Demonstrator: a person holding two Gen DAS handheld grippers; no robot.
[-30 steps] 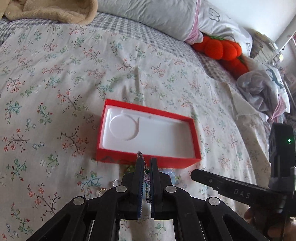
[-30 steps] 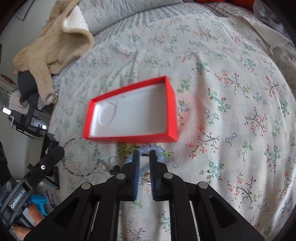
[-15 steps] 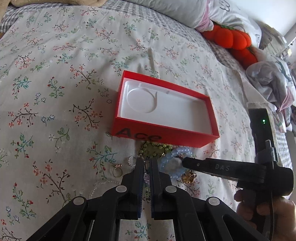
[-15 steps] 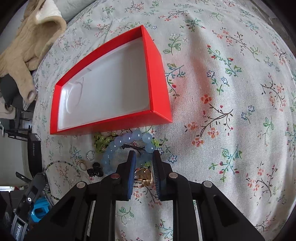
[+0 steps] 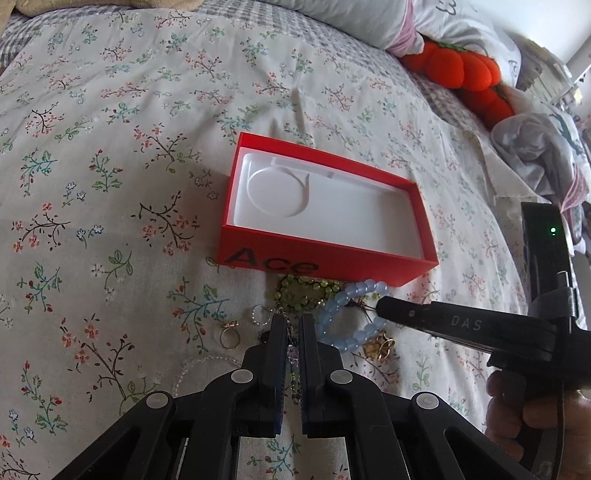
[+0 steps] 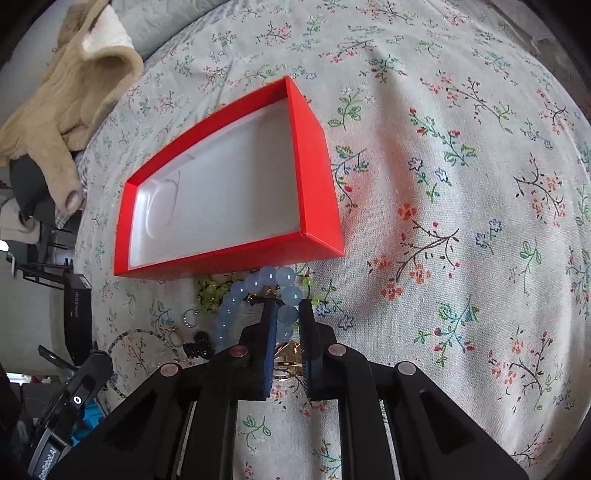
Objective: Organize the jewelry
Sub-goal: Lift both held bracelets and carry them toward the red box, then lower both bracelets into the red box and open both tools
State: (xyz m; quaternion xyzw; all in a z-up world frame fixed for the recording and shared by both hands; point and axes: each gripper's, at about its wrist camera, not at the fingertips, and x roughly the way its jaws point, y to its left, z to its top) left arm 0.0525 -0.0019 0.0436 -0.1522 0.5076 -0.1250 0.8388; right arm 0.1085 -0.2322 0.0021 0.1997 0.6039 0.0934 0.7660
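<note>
1. Left wrist view: the left tool [image 5: 291, 321] has its jaws pressed together on a thin beaded chain [image 5: 293, 354], which hangs down between the pads.
2. Just past its tips, a red box [image 5: 325, 258] lies open on the floral bedspread [image 5: 110, 147], with a white moulded insert and black lettering on its near wall. No jewelry is in the box.
3. Jewelry lies in a small cluster on the bedspread against the box's near wall: a green beaded bracelet [image 5: 303, 291], a pale blue beaded bracelet [image 5: 347, 317], a gold ring [image 5: 229, 338], a small silver ring [image 5: 259, 315] and a gold ornament [image 5: 380, 345].
4. The right tool [image 5: 380, 308] reaches in from the right edge, its tips at the blue bracelet, with the person's hand [image 5: 532, 417] on its grip.
5. Right wrist view: the right tool's jaws have just been closing, and they now stand narrow with the blue bracelet's beads [image 6: 288, 314] between the pads. Whether the pads actually press on the beads I cannot tell.
6. Toward the head of the bed lie a pillow [image 5: 332, 18] and an orange plush pumpkin [image 5: 454, 68]; a beige fleece garment [image 6: 62, 110] lies at the bed's edge.
</note>
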